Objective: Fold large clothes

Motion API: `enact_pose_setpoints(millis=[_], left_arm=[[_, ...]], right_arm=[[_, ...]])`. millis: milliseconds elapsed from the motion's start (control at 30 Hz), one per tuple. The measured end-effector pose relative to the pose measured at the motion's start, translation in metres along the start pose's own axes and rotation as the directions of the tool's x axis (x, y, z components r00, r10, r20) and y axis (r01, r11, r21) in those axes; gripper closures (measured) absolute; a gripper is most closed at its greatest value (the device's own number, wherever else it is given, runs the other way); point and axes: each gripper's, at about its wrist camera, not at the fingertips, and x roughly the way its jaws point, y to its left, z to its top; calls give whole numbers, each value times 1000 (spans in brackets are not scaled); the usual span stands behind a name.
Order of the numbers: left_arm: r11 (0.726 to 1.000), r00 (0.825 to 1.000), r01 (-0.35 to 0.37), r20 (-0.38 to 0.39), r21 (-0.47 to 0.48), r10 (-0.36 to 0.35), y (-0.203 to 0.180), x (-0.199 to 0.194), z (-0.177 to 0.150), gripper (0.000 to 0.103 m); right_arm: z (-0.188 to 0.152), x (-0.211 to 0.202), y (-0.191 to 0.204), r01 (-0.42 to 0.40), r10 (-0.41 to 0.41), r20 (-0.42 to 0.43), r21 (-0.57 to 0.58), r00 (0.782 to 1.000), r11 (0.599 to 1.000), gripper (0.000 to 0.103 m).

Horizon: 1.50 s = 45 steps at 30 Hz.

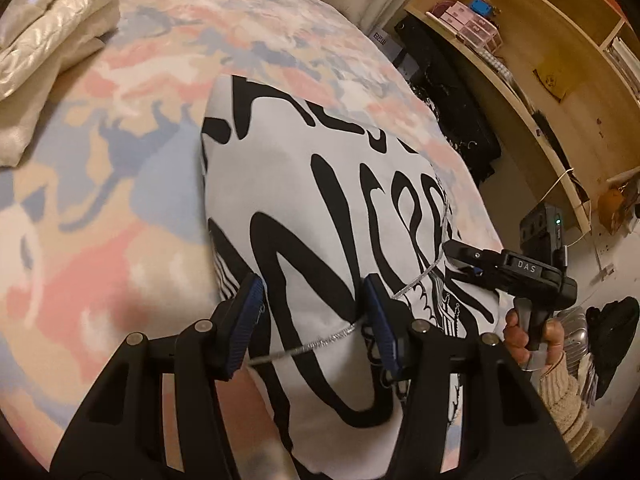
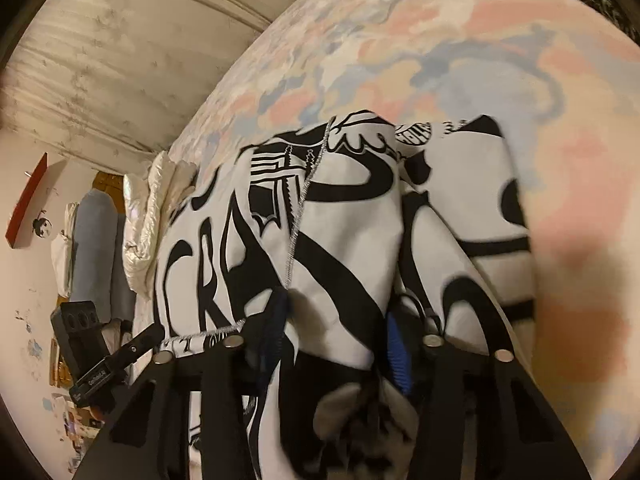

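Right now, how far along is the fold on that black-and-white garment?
Partly done: the garment already lies doubled into a compact panel on the patterned bedspread. In hand: the left gripper straddles its near edge, jaws apart; the right gripper is buried in bunched cloth. Left: finishing and flattening that fold.

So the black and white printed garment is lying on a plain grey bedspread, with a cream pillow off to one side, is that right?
Not quite. The bedspread is not plain grey: it is patterned in pastel pink, blue and cream, as the left wrist view shows. The rest holds: the black and white printed garment lies on it, with a cream pillow off to one side.
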Motion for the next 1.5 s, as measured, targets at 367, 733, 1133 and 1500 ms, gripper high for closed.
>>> enact_pose_setpoints(millis=[367, 733, 1133, 1500], left_arm=[[990, 995, -102, -3, 98, 103, -52, 13, 2, 56], [886, 914, -395, 7, 243, 405, -98, 74, -24, 54], [891, 924, -379, 55, 249, 378, -92, 64, -27, 52], [922, 937, -348, 102, 168, 335, -98, -11, -54, 51]], right_arm=[[-23, -101, 47, 60, -4, 319, -166, 948, 984, 101], [-24, -35, -26, 257, -256, 149, 9, 955, 966, 101], [-24, -40, -18, 273, -271, 155, 6, 950, 962, 93], [-68, -112, 61, 286, -236, 293, -143, 927, 947, 66]])
